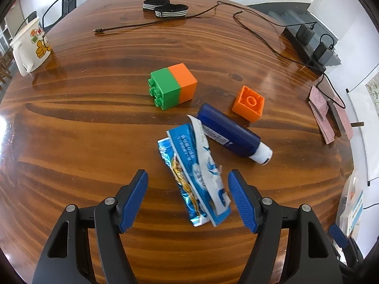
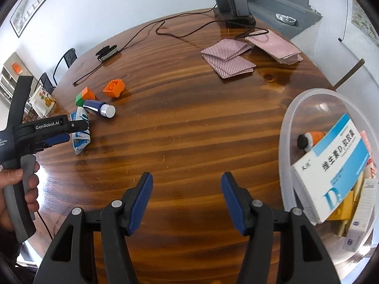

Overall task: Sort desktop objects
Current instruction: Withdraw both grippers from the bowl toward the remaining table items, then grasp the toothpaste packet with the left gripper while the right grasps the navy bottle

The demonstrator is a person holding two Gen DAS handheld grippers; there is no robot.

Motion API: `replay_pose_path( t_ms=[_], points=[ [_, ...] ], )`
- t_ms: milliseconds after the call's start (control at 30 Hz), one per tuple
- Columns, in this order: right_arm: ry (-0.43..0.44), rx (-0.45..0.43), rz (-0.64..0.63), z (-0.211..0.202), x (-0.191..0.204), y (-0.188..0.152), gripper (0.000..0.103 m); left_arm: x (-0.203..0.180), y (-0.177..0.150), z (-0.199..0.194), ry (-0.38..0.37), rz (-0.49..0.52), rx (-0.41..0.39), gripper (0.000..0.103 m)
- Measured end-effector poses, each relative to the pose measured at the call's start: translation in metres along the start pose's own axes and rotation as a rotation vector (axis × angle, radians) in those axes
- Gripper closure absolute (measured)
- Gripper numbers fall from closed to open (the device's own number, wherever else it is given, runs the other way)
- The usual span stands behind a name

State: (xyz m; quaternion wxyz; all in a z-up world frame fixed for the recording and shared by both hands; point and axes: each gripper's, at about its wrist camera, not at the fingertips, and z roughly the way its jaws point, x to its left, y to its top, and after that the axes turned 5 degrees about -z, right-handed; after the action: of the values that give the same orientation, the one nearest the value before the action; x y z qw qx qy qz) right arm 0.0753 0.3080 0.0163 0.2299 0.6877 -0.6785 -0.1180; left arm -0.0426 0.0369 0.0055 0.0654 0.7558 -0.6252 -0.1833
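Note:
My left gripper [image 1: 188, 177] is open and hangs just above the near end of a pile of blue and white sachets [image 1: 196, 172], which lies between its blue pads without contact. Behind the pile lies a dark blue tube [image 1: 231, 133] with a white cap. A green and orange block [image 1: 173, 86] and a single orange block [image 1: 248, 103] sit farther back. My right gripper [image 2: 187, 177] is open over bare wood, nothing between its fingers. In the right wrist view the left gripper [image 2: 55, 132] hovers at the sachets [image 2: 81, 139], held by a hand [image 2: 16, 184].
A clear plastic bin [image 2: 287, 118] with medicine boxes stands at the right. Pink playing cards [image 2: 229, 59], a power strip with chargers [image 2: 234, 4], black cables [image 1: 258, 30], striped bands [image 1: 165, 8] and a cartoon mug [image 1: 30, 45] lie around the round wooden table [image 2: 189, 123].

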Motion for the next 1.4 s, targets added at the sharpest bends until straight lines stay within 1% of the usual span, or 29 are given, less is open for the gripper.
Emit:
replay_pose_path(
  t_ms=[133,467,500,533,567,633,667,767,1067,1400],
  points=[
    [0.0,0.016,0.0,0.007,0.004,0.001,0.039,0.003,0.0,0.004,-0.017,-0.004,0.007,0.03],
    [0.017,0.024,-0.047,0.019,0.025,0.011,0.039,0.007,0.007,0.006,0.012,0.036,0.003,0.03],
    [0.021,0.024,-0.051,0.02,0.028,0.013,0.039,0.008,0.007,0.006,0.011,0.041,0.003,0.033],
    [0.026,0.023,-0.056,0.023,0.032,0.015,0.039,0.008,0.007,0.006,0.01,0.049,0.002,0.039],
    [0.03,0.023,-0.06,0.024,0.034,0.017,0.039,0.008,0.007,0.005,0.01,0.061,0.0,0.043],
    [0.042,0.023,-0.07,0.028,0.04,0.021,0.039,0.009,0.007,0.003,0.004,0.089,0.001,0.06],
    [0.047,0.023,-0.075,0.03,0.043,0.023,0.039,0.009,0.007,0.003,0.002,0.099,0.003,0.063],
    [0.068,0.019,-0.102,0.036,0.053,0.031,0.039,0.011,0.006,0.002,0.009,0.127,-0.003,0.064],
    [0.104,-0.005,-0.185,0.053,0.084,0.062,0.039,0.017,0.004,-0.004,-0.005,0.171,-0.009,0.065],
    [0.136,-0.021,-0.292,0.079,0.117,0.096,0.039,0.03,0.004,-0.011,-0.007,0.156,-0.01,0.065]
  ],
)
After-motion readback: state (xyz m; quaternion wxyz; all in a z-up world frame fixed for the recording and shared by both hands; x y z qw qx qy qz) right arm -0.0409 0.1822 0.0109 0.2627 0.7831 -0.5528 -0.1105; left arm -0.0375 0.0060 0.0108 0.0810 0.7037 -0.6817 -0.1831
